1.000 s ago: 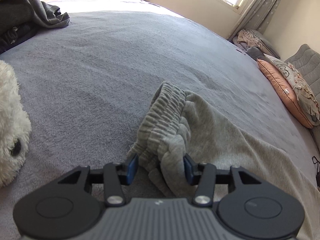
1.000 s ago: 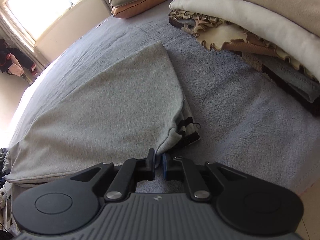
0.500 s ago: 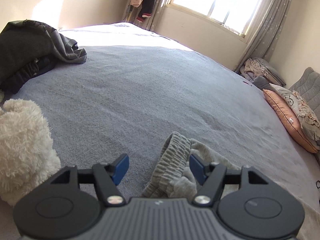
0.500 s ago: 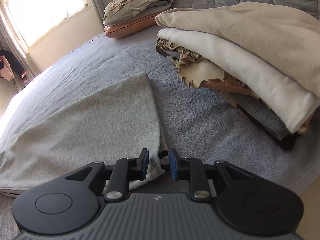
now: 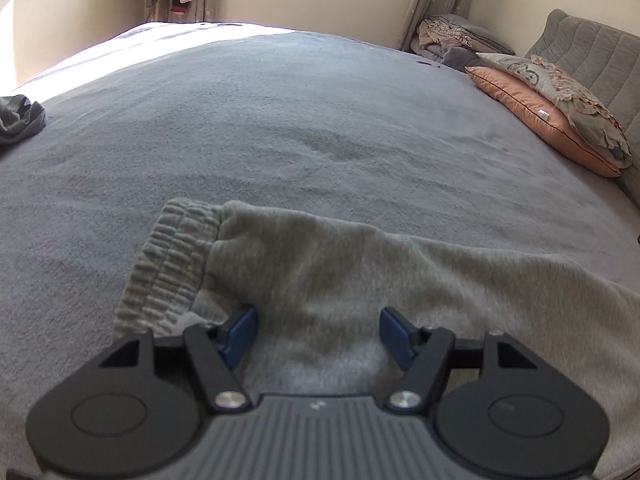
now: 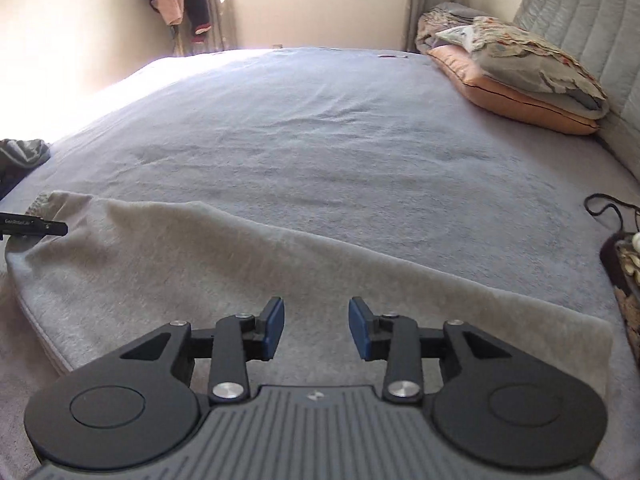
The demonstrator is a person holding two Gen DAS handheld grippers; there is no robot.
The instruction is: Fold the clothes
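Hovering over grey sweatpants (image 5: 320,264) on bed (image 5: 280,120) | left tongs (image 5: 319,334) wide apart, gripping nothing | right tongs (image 6: 316,328) just widened, empty | sweatpants' near edge hidden behind both tongs

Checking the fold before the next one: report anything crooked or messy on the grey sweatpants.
Nothing stands out. The grey sweatpants lie flat on the bed, waistband bunched only by its elastic. Both grippers are open.

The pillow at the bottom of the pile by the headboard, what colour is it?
Peach-orange pillow with dark piping, clearest in the left wrist view.
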